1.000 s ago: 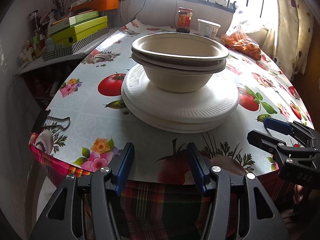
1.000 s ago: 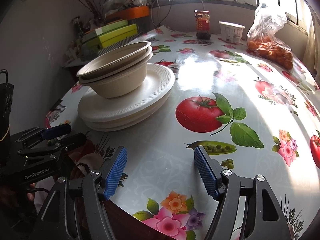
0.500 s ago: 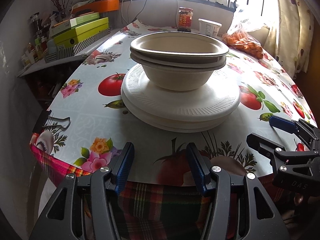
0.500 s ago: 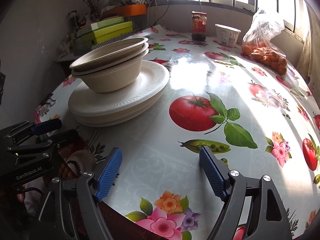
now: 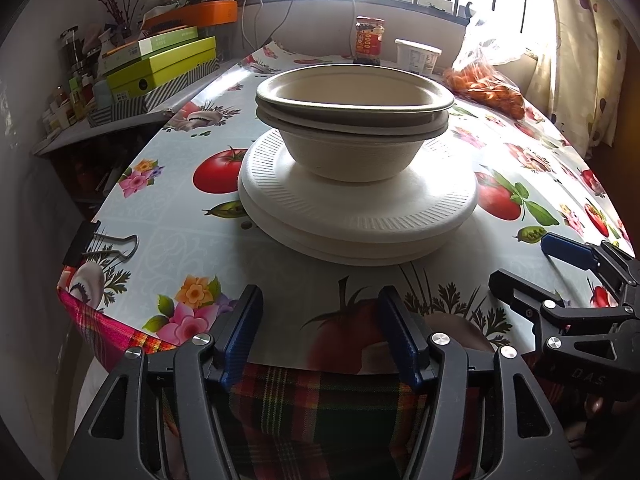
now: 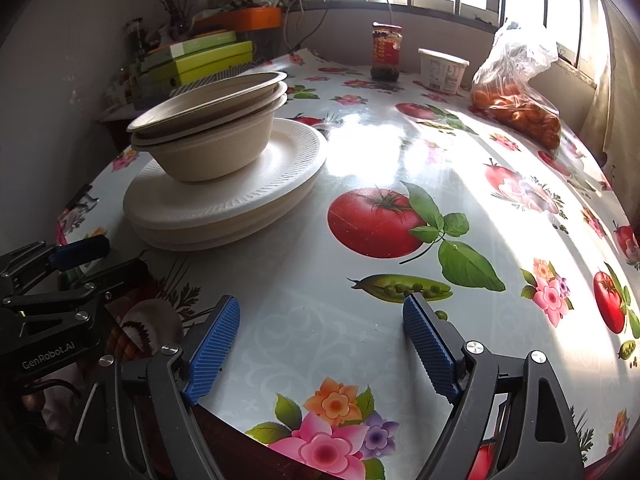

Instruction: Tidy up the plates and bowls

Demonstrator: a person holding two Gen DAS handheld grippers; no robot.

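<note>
Left wrist view shows almost nothing altered over the last second: the stack sits in the centre of the frame as before, only slightly larger, so the left gripper (image 5: 320,332) has barely crept toward it, its blue-padded jaws spread apart and empty at the lower centre. In the right wrist view the change is clearer: the right gripper (image 6: 320,344) has widened its jaws a little and the stack has slid toward the upper left of the frame, which suggests this gripper has drifted rightward, away from the dishes. Both grippers hold nothing, and neither touches a dish, so I judge that either the stacking is done or no new step has begun. The bowls (image 5: 354,120) are beige, fibrous-looking, nested three deep going by their rims, with the top rim tilted slightly against those below. They rest on white foam plates (image 5: 360,216) with ribbed rims, stacked a little off-centre on the fruit-printed tablecloth (image 6: 400,140). In the right wrist view the bowls (image 6: 208,128) and plates (image 6: 224,204) sit at the left, well apart from the jar (image 6: 386,52), tub (image 6: 442,70) and bag of oranges (image 6: 516,88) at the top.
</note>
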